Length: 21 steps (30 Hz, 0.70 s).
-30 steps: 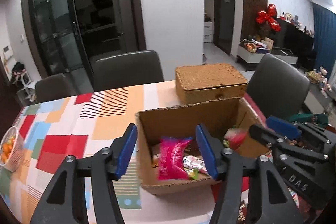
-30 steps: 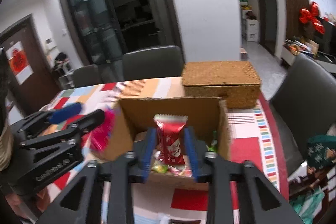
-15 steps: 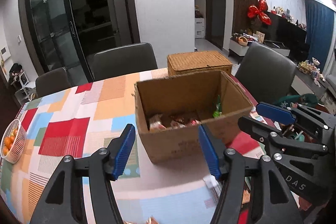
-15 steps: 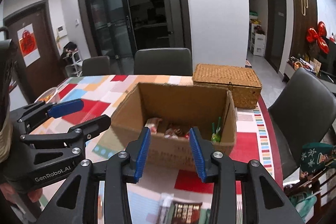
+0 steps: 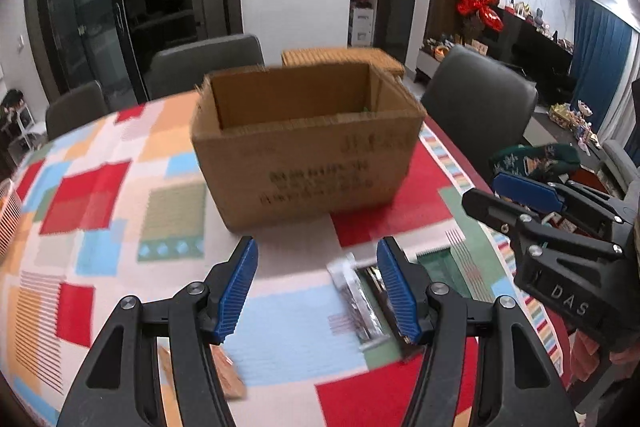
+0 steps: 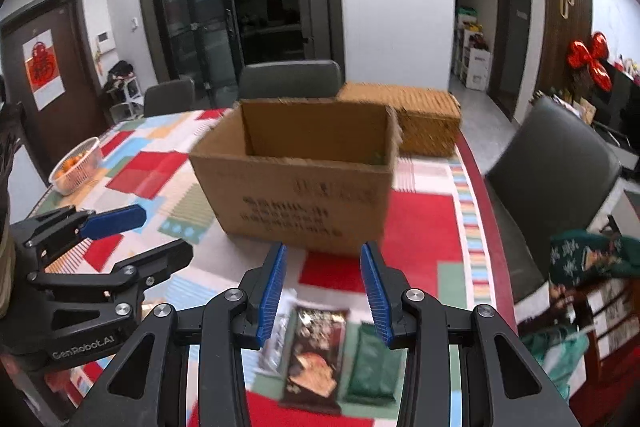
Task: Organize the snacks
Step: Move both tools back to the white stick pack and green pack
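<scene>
Left gripper [image 5: 316, 291]: jaws apart, nothing between the blue pads, hanging above the patchwork tablecloth [image 5: 100, 195] on the near side of the cardboard box [image 5: 308, 151]. Just inside its right-hand finger, flat on the cloth, a silvery snack packet [image 5: 356, 301], blurred; partly hidden behind that same finger, the edge of a darker packet. Under the left-hand finger, near the bottom of the left wrist view, an orange-brown wrapper [image 5: 230, 375], too blurred to read.

Right gripper [image 6: 323, 291]: jaws also apart, narrower than the left pair, empty. Directly below and between its fingers, a dark snack bar [image 6: 314, 355] with a gold-and-red picture, lying lengthwise on the cloth. Touching or nearly touching it on the left, the silvery packet [image 6: 274, 341]; just beside it on the right, a green packet [image 6: 374, 367], half under the right-hand finger. All three apart from the pads.

Farther out, beyond both grippers, the cardboard box standing upright and open, printed side facing the cameras; inside seen only as bare walls from this angle, save a small green scrap at the far right corner. Behind the box, a wicker chest [image 6: 424, 123]. At the table's left edge, a white basket of oranges [image 6: 76, 167]. Around the table, dark chairs [image 6: 556, 163].
</scene>
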Available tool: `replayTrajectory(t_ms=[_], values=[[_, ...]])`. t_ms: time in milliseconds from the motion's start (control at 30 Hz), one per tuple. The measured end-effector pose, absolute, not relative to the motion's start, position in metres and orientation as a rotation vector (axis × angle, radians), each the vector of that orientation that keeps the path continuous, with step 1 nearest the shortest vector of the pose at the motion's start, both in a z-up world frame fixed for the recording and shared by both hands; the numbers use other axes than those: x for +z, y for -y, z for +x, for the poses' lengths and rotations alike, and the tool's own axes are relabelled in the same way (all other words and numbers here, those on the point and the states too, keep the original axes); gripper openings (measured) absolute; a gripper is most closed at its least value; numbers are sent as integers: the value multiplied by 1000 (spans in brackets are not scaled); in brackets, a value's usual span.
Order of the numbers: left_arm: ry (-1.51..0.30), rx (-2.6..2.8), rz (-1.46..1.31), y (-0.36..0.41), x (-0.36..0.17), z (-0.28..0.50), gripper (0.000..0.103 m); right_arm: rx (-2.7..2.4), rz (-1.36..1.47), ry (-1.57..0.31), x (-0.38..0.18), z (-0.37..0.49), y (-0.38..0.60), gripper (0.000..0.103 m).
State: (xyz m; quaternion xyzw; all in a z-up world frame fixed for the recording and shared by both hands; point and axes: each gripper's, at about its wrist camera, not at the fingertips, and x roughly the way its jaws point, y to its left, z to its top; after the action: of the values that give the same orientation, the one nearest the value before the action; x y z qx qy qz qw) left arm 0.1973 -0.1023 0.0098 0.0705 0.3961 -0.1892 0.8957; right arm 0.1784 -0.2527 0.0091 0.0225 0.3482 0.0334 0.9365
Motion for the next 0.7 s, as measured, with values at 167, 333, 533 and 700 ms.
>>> replayTrajectory(t_ms=[167,333,533,700], values=[[-898,-402,151,112,-21,193,61,28,80,-761,-19,166,268,40],[-977,-398,149,120,-51,193,61,-2,120,-825,-50,161,279,40],[-1043,-397,166,126,-80,194,61,-24,163,-920,-89,157,288,40],[-1076,-393,174,129,-94,201,61,-43,188,-967,-109,161,295,40]])
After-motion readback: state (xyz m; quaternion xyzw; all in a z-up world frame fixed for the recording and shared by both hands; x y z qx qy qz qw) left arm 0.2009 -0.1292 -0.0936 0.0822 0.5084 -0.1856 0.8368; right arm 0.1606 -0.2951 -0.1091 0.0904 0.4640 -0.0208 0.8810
